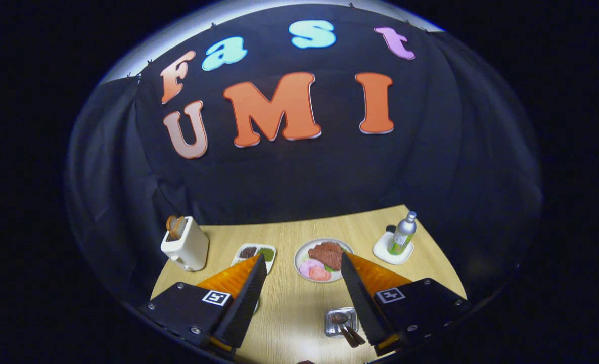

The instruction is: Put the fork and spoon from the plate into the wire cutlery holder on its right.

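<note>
Closest to the camera was the gripper (pixel 303 263), its two fingers spread wide apart and holding nothing. Right against the inner side of the right finger sat a small shiny square metal tray (pixel 335 323) with two dark-handled utensils (pixel 347 331) lying in it — presumably the fork and spoon, though I couldn't tell which was which. I couldn't make out a wire cutlery holder anywhere.

Those utensils looked light, stiff and probably slippery, so I'd pinch one across the handle where it stuck out over the tray's near rim.

Farther off between the fingers sat a round white plate of meat and sliced ham (pixel 323 259). Left of that was a small white dish with dark and green fillings (pixel 255 252), then a cream toaster with bread (pixel 185 243); far right, a silver-and-green bottle on a white coaster (pixel 402 235). Bare wooden tabletop (pixel 289 303) between the fingers left decent room — the table's near edge was close, though.
</note>
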`<state>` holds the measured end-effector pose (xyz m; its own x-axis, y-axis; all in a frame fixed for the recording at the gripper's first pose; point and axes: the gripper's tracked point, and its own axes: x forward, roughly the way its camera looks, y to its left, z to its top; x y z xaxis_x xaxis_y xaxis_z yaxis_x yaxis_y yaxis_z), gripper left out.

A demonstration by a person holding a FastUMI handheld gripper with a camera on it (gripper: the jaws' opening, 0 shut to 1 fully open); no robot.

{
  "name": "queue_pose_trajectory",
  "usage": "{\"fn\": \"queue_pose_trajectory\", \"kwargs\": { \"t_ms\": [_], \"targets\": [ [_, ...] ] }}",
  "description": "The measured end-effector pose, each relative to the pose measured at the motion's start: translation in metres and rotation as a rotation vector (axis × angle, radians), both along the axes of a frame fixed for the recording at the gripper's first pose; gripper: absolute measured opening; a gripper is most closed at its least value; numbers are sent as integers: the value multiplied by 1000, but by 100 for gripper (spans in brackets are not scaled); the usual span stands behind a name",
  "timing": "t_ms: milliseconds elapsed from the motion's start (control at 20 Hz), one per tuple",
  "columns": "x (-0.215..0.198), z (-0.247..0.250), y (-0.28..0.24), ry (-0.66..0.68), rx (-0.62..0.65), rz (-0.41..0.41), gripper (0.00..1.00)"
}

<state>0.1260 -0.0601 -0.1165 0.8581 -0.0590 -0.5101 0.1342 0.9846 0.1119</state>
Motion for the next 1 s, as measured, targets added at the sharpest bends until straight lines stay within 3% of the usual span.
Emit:
{"fn": "queue_pose_trajectory", "kwargs": {
  "t_ms": [150,400,750,1000],
  "targets": [
    [3,42,5,-183,-105,-21,90],
    [3,110,14,-492,-136,-67,90],
    [-6,145,31,-673,-190,-72,90],
    [-4,139,50,-658,-195,-24,91]
  ]
}}
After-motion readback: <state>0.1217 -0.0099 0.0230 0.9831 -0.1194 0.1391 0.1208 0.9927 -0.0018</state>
